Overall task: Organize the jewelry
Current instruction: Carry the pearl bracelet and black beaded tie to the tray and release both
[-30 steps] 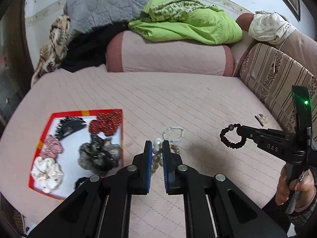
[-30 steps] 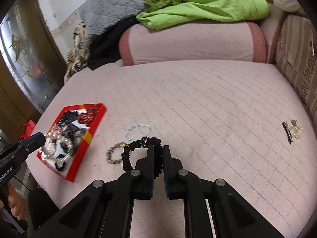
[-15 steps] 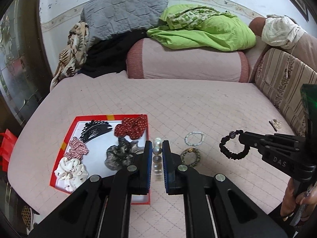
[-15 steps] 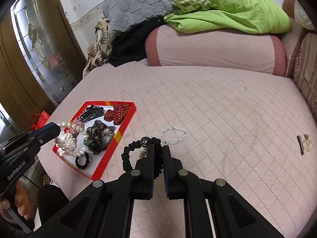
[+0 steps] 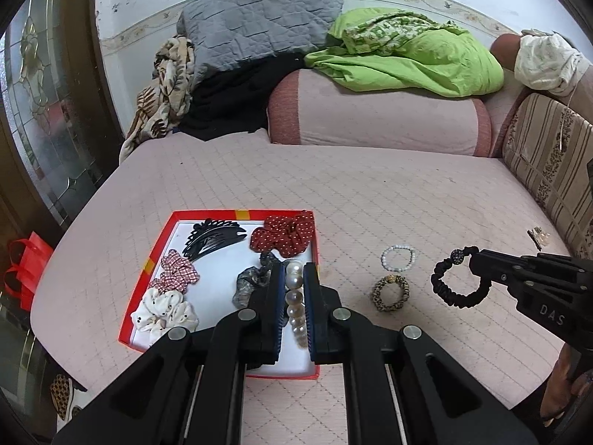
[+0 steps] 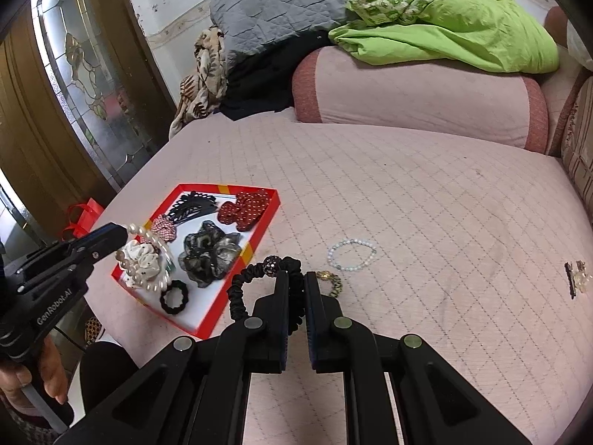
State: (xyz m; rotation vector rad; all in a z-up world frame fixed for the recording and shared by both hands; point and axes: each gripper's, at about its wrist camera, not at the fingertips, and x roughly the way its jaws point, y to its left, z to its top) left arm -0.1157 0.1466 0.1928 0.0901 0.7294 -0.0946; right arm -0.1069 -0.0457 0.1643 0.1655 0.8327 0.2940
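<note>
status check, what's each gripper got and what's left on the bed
Left gripper shut on pearl bracelet, over red tray. Right gripper shut on black bracelet. White bead bracelet and leopard bracelet lie loose on bed; path clear.

Far ahead of the gripper, a grey quilted cushion (image 5: 259,18) and green bedding (image 5: 407,59) top a pink bolster (image 5: 378,111); left, a glazed door (image 6: 92,85).
</note>
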